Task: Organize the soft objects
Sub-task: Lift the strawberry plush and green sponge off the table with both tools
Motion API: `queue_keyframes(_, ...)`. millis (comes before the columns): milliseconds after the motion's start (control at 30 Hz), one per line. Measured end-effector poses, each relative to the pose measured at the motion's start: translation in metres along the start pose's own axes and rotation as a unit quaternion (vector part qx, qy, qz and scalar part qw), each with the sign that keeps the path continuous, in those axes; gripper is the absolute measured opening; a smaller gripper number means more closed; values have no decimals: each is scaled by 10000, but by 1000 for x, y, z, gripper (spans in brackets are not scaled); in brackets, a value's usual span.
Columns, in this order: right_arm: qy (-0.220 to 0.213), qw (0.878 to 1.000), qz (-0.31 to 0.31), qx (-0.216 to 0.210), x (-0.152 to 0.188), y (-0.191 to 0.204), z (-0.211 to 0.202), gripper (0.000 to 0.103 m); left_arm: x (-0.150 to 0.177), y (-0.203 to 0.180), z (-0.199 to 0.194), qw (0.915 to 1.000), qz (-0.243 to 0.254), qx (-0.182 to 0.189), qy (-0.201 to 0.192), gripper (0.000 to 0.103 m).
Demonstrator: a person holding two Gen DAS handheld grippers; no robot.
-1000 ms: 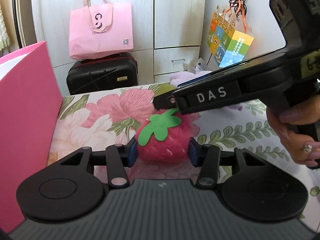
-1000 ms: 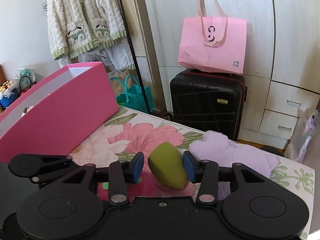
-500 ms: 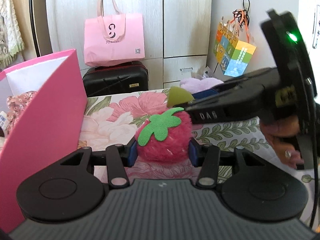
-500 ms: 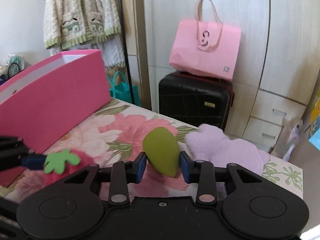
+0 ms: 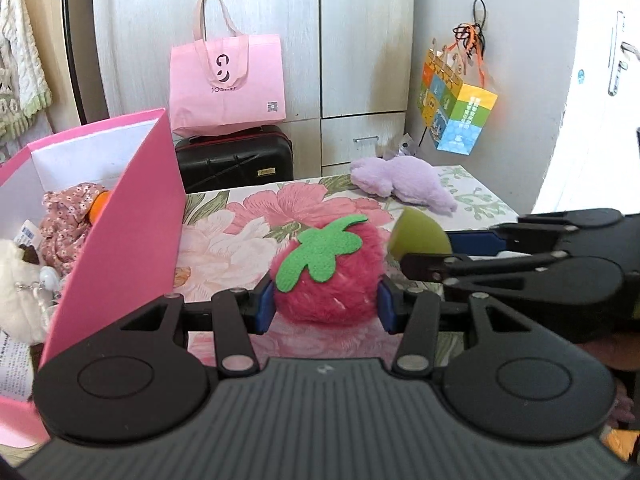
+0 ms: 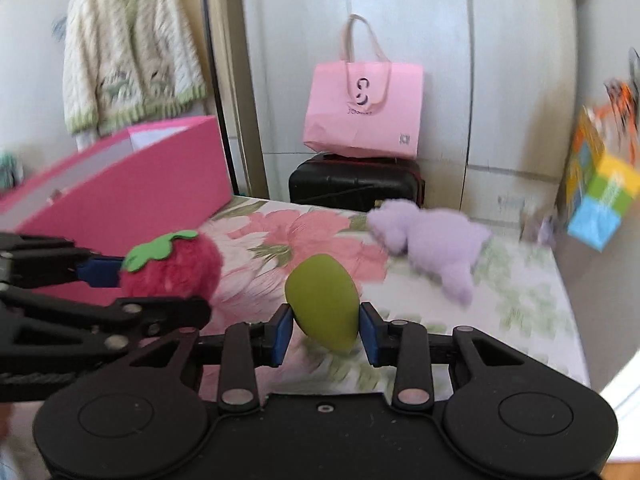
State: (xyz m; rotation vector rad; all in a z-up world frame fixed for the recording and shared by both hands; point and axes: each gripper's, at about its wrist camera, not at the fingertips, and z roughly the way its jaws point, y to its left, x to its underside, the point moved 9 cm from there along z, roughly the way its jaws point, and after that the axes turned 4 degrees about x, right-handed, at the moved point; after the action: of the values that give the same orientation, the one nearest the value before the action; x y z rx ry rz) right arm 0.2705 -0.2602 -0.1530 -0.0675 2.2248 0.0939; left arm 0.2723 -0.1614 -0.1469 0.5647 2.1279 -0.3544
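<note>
My left gripper is shut on a fuzzy red strawberry plush with a green felt leaf, held above the flowered table. Just to its right, my right gripper is shut on an olive-green egg-shaped sponge; the same sponge shows in the left wrist view. The strawberry plush appears at the left of the right wrist view. A pink box stands open on the left, holding a floral cloth toy and a white plush. A lilac plush lies at the table's far side.
The table wears a floral cloth. Beyond its far edge stand a black suitcase with a pink tote bag on top and white cabinets. A colourful paper bag hangs on the right wall. A knitted cardigan hangs at the left.
The right gripper closed on the green sponge and carried it off the table, swinging right and nearer. The left gripper rose with the strawberry, so the inside of the pink box came into view.
</note>
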Motion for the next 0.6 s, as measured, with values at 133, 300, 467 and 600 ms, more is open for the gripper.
queue_keyframes(133,-88,9999,19,136,10,7,-20,40,3,-3,-15,10000,-23,62,6,48)
queue_keyframes(300,-125,9999,44,90,20,18,-45,41,9,-5,-33,10000,-3,32,2,48)
queue_keyframes(467,-118,9998,145,-39,32,29,-69,41,14,-6,-55,10000,44,12,62,48)
queue_keyframes(600,-27,9989,373,-266,43,36,-87,41,22,-6,-75,9999,77,-24,76,48)
